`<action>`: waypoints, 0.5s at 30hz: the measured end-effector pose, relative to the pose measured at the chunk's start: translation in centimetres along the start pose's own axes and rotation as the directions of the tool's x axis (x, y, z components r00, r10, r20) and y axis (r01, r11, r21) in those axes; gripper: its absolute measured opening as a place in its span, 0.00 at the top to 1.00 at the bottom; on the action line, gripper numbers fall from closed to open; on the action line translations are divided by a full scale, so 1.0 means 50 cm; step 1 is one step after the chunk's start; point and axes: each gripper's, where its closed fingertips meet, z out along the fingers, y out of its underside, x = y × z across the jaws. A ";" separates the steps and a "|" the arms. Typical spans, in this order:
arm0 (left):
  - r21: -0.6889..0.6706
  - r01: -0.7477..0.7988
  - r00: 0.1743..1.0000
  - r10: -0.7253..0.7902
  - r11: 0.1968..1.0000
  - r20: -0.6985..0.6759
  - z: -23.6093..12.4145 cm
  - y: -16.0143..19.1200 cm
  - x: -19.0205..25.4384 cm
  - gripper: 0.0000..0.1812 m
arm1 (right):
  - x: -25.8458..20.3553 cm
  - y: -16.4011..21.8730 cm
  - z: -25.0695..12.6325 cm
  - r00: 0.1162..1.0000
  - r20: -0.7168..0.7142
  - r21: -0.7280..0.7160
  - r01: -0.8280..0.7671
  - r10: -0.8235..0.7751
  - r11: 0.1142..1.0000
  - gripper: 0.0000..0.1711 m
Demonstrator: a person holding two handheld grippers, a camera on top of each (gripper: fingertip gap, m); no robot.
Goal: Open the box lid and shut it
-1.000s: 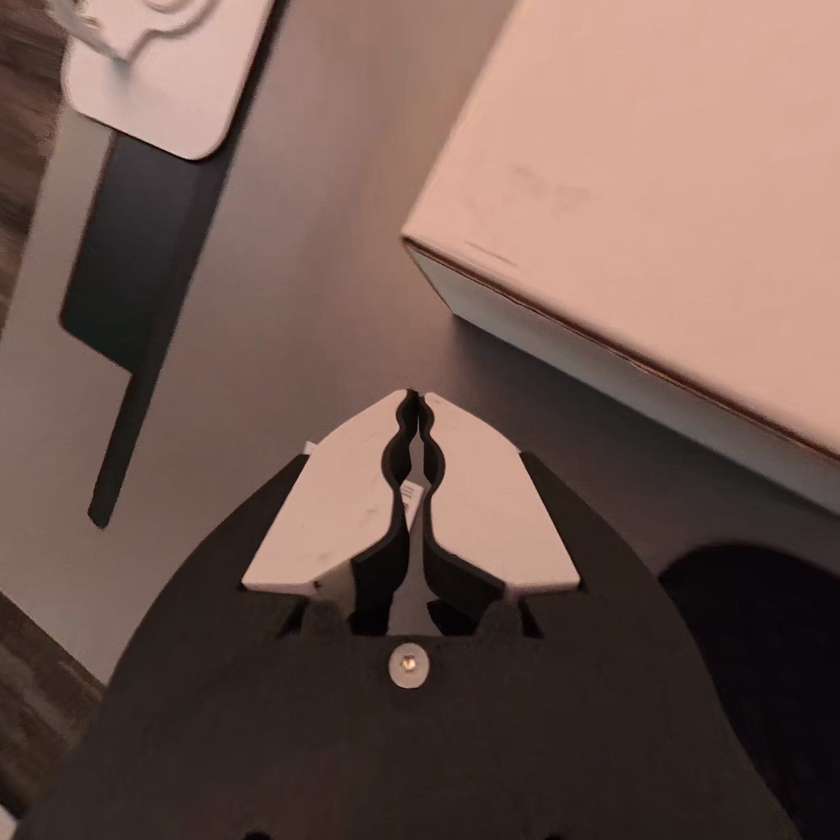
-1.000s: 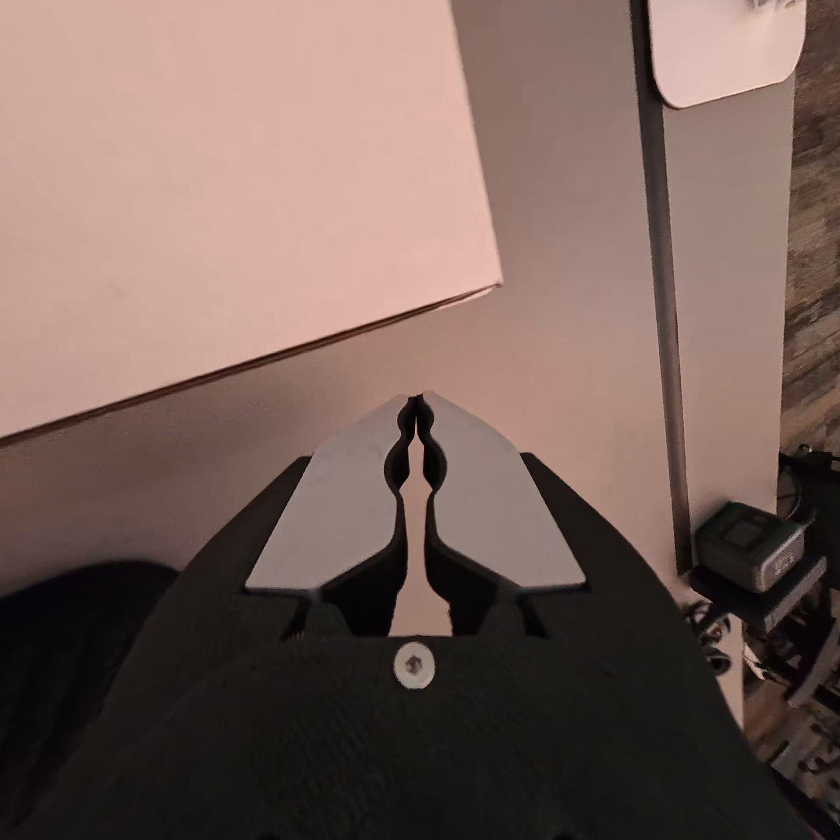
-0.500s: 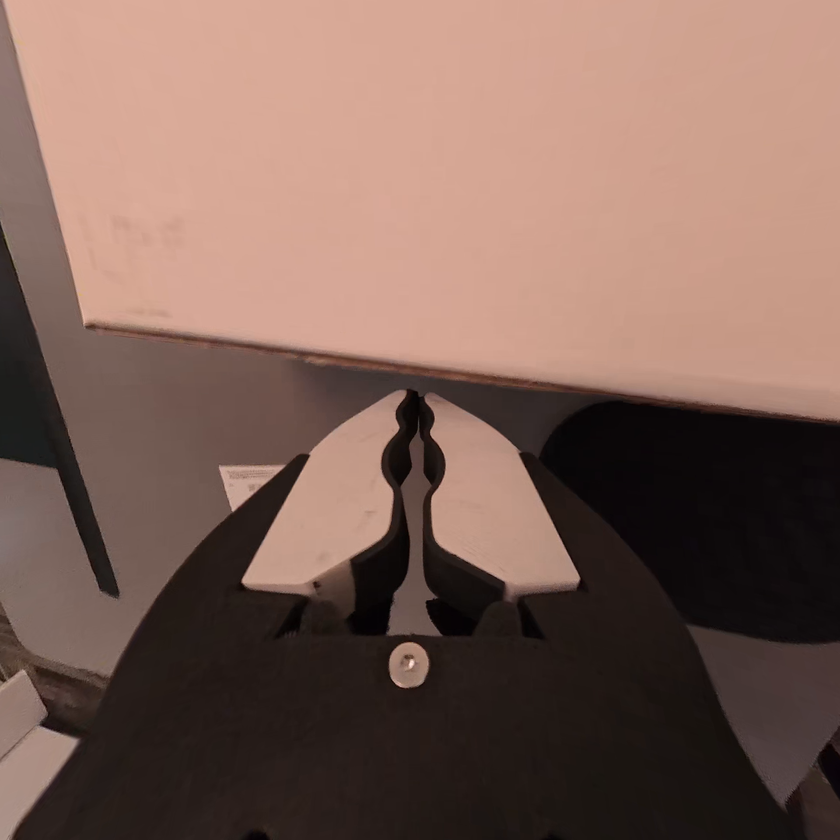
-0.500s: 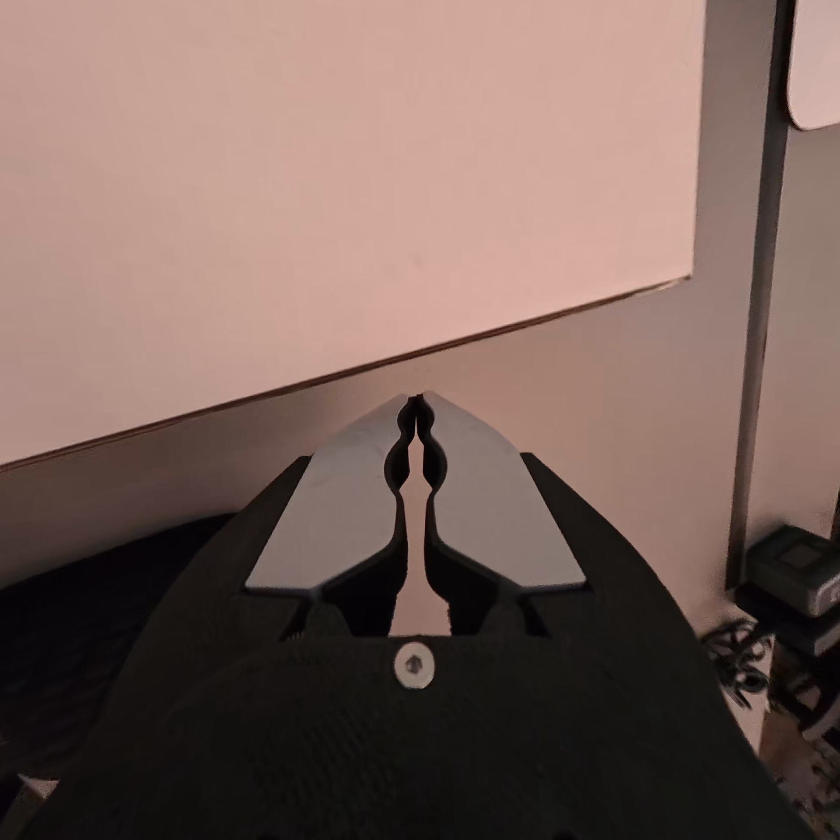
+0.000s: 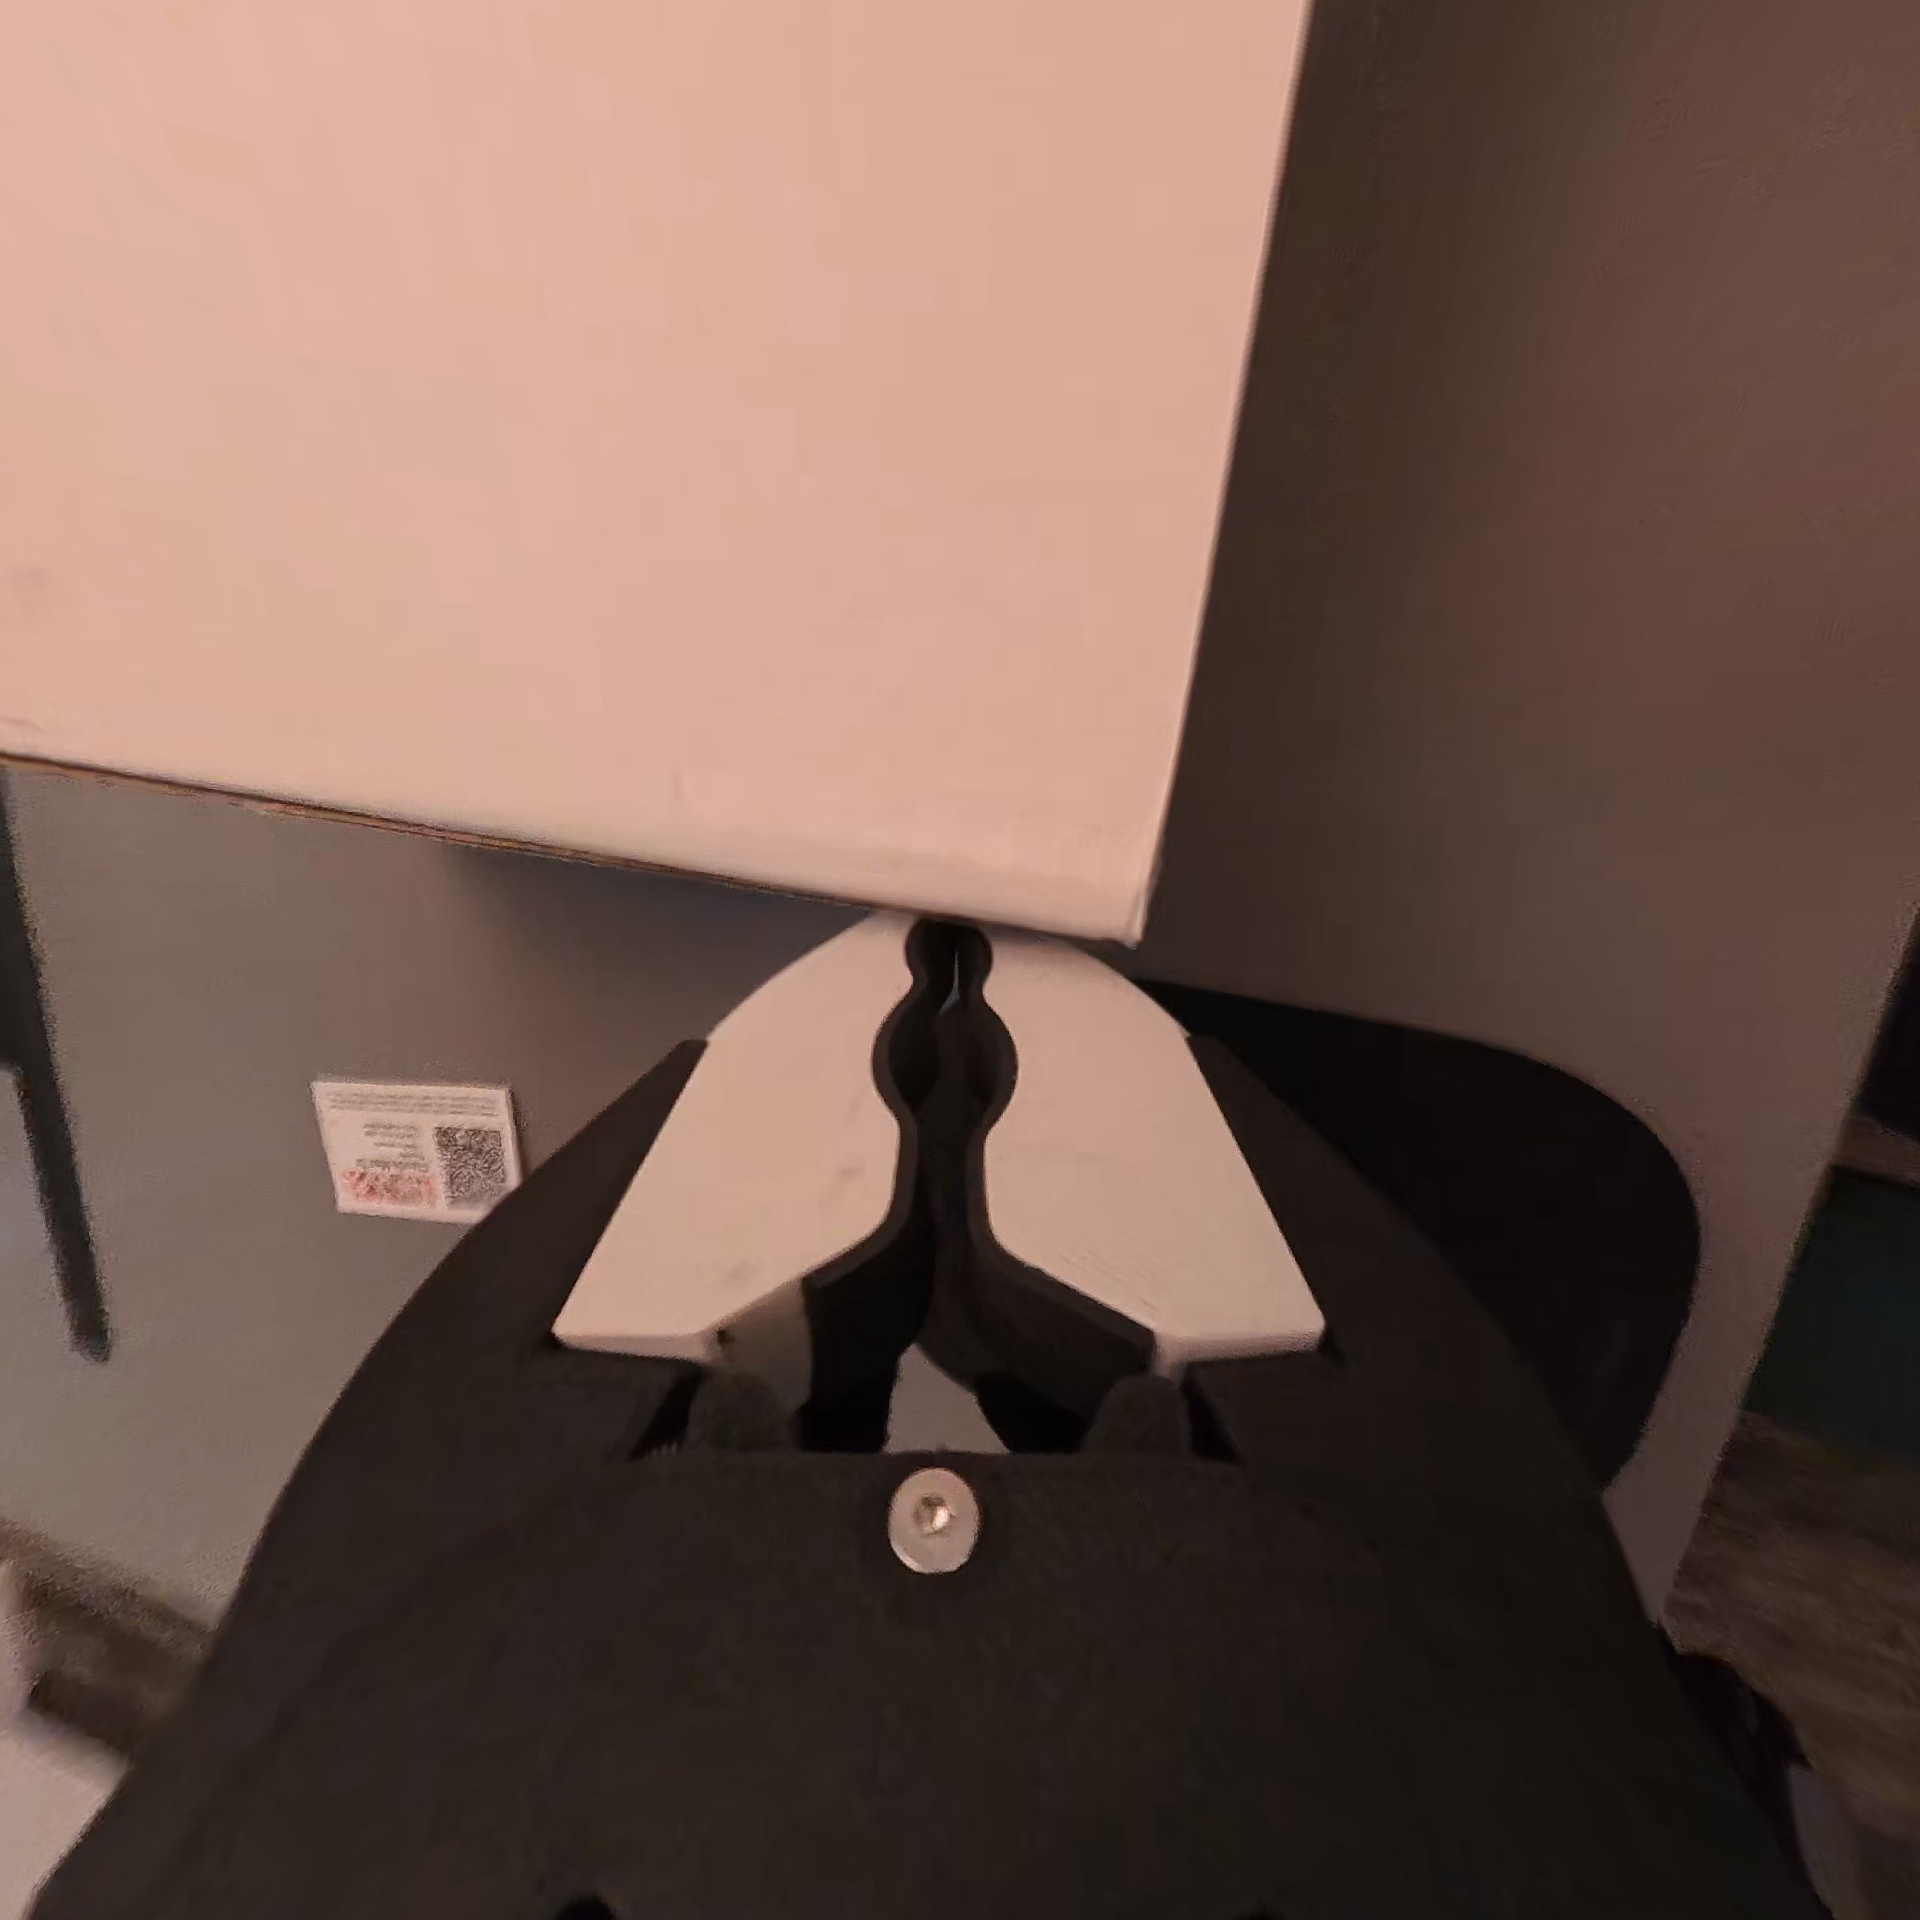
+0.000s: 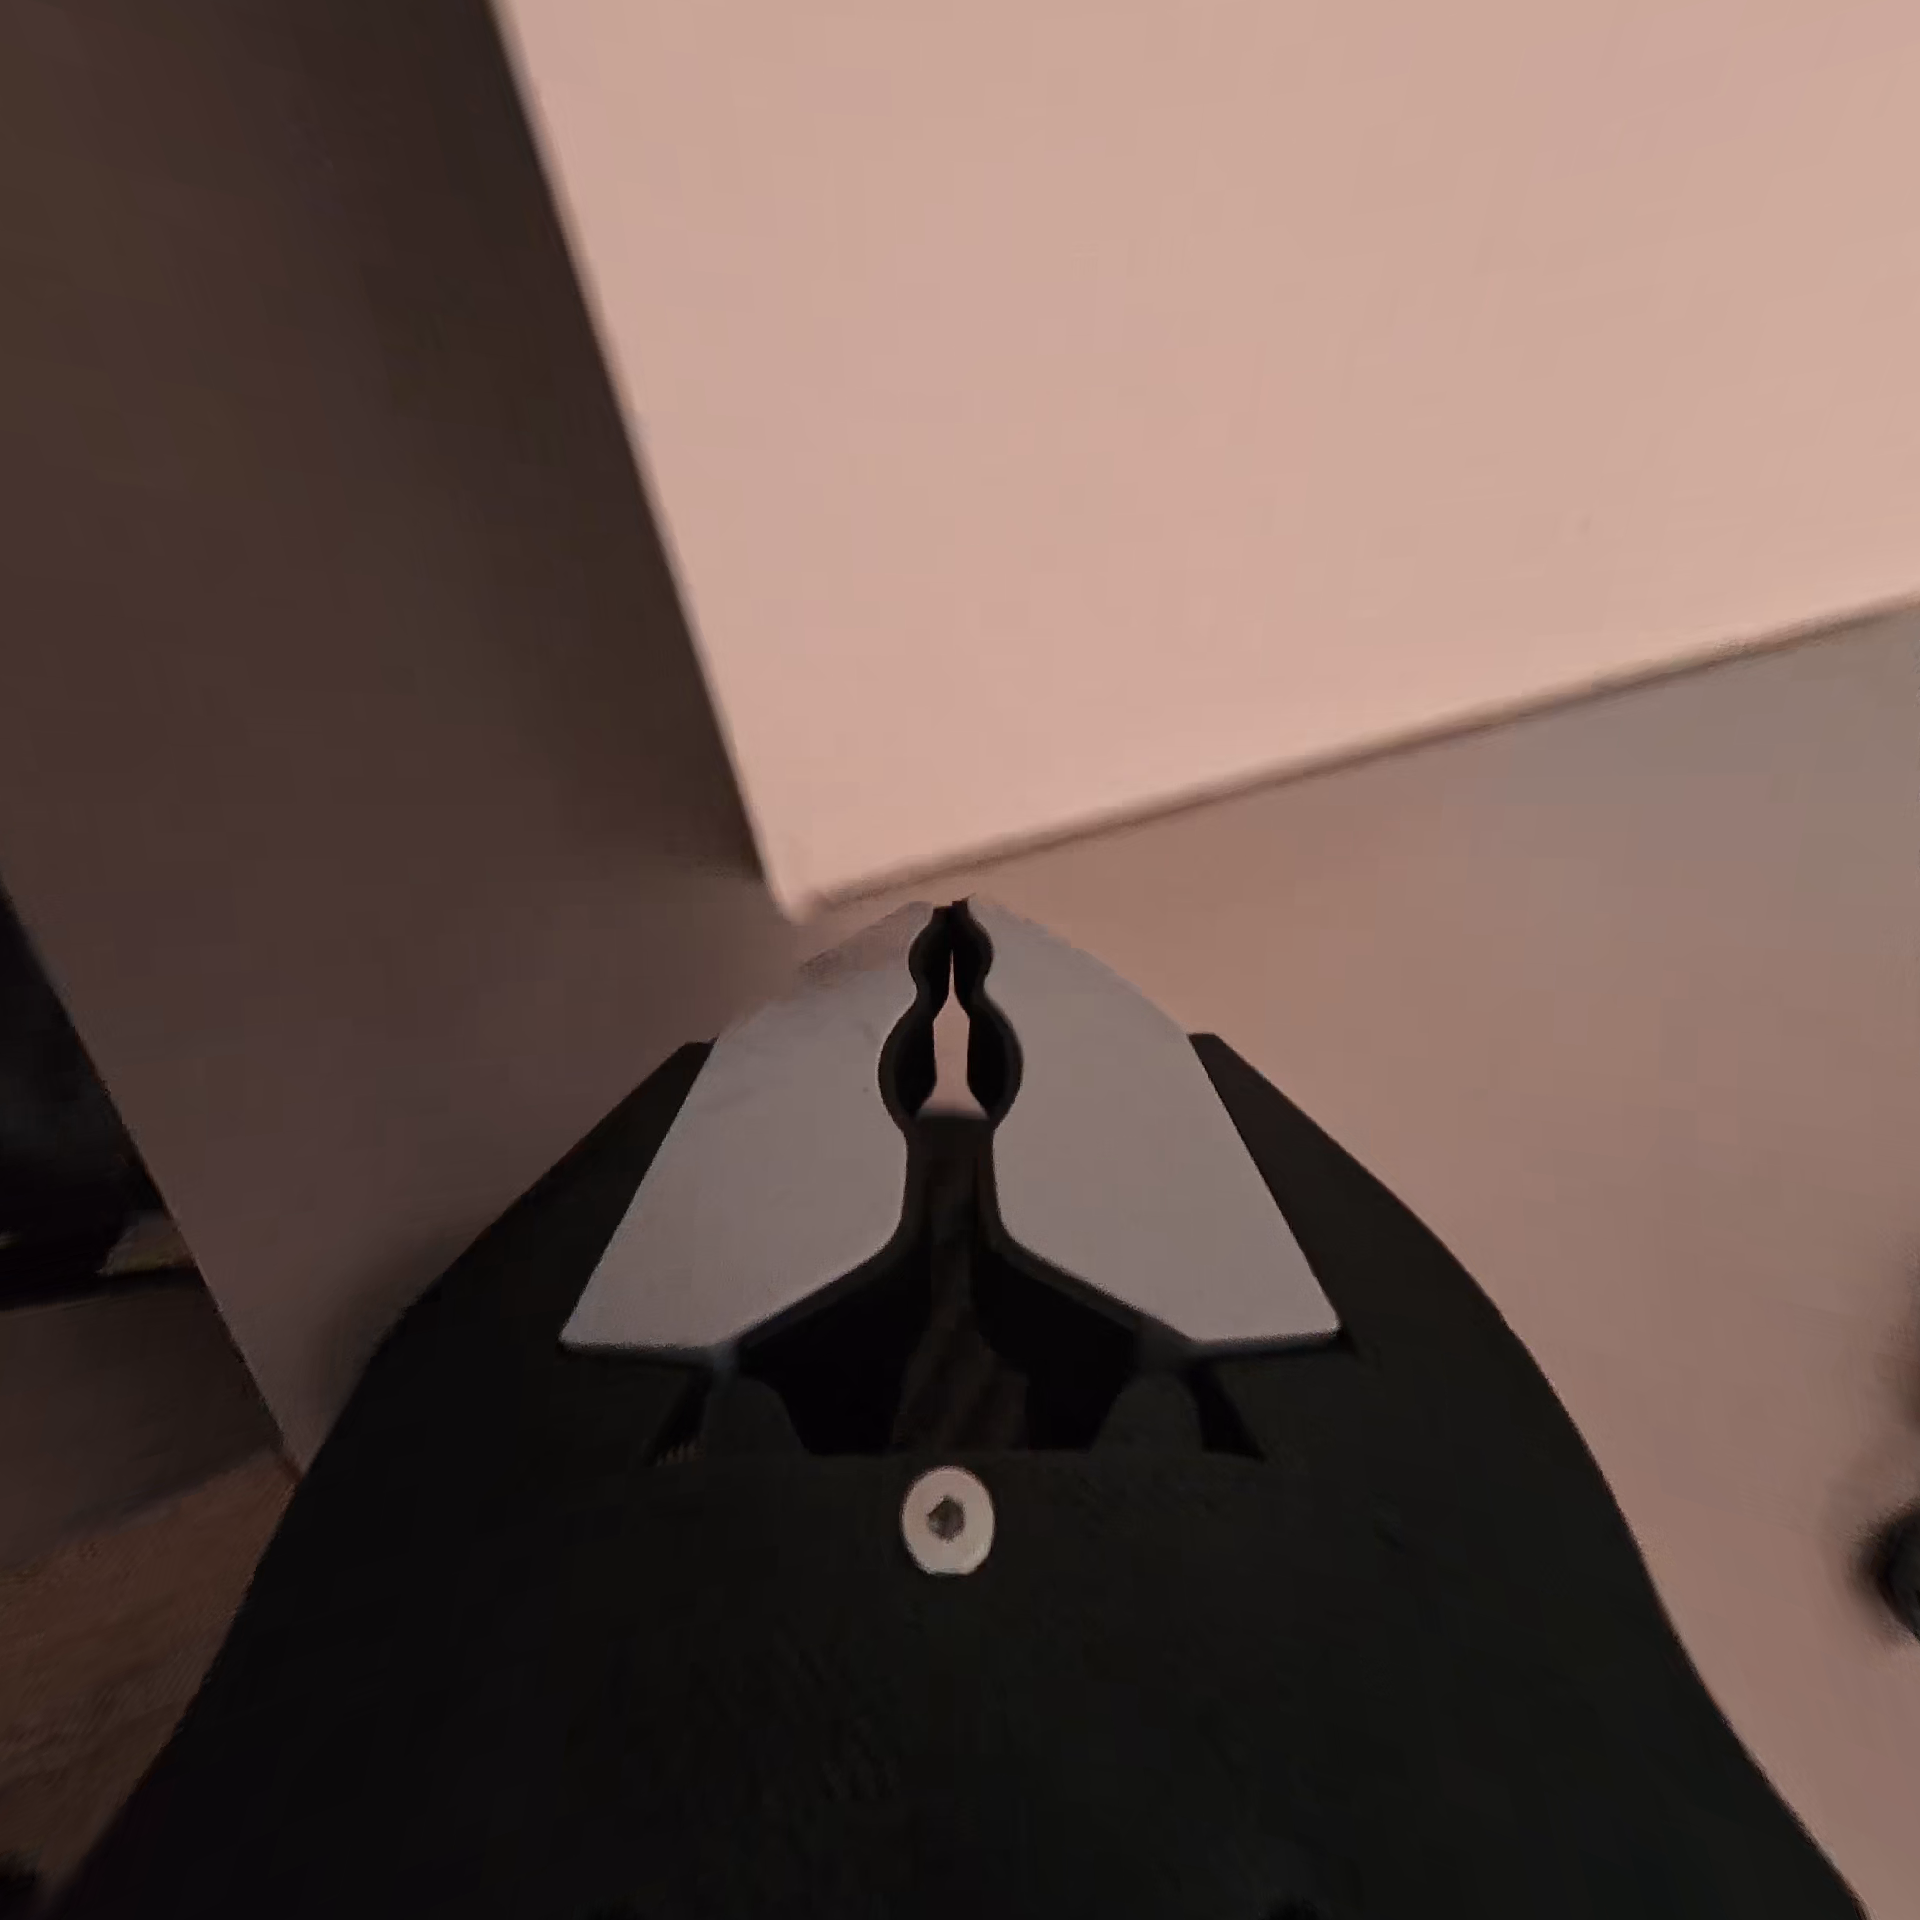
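A large pale box [image 5: 623, 416] with its lid down fills the top of the left wrist view; the lid's brown front edge runs across the frame. My left gripper [image 5: 948, 935] is shut and empty, its tips right at the lid's front edge near the box's right corner. In the right wrist view the same box [image 6: 1247, 364] fills the upper right. My right gripper [image 6: 954, 914] is shut and empty, its tips just below a near corner of the box. Whether either gripper touches the box is unclear.
The box stands on a grey table [image 5: 239, 1039]. A small white sticker [image 5: 416, 1143] lies on the table left of my left gripper. A black rounded thing [image 5: 1455, 1195] sits at the table's edge to the right. Floor [image 6: 135, 1538] shows at lower left in the right wrist view.
My left gripper swung from the box's left corner along the front edge to near its right corner. My right gripper shifted until a box corner lies at its tips. Both stayed shut.
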 end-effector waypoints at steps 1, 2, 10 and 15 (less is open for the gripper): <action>-0.041 -0.006 0.998 0.009 0.999 0.065 0.004 0.005 -0.007 1.00 | -0.004 -0.011 0.003 0.999 -0.032 0.010 0.008 -0.008 1.000 1.00; -0.057 -0.004 0.993 0.010 0.998 0.121 0.004 0.007 -0.013 1.00 | 0.003 -0.009 0.002 0.995 -0.095 -0.016 0.009 -0.011 1.000 1.00; 0.544 0.319 0.893 -0.438 0.776 0.101 -0.109 0.010 -0.038 0.95 | -0.049 -0.007 -0.072 0.937 -0.287 0.256 -0.126 0.200 0.958 0.96; 0.872 0.429 0.752 -0.628 0.236 -0.200 -0.203 -0.013 -0.173 0.73 | -0.088 -0.188 -0.151 0.879 -0.448 0.547 0.125 0.164 0.828 0.78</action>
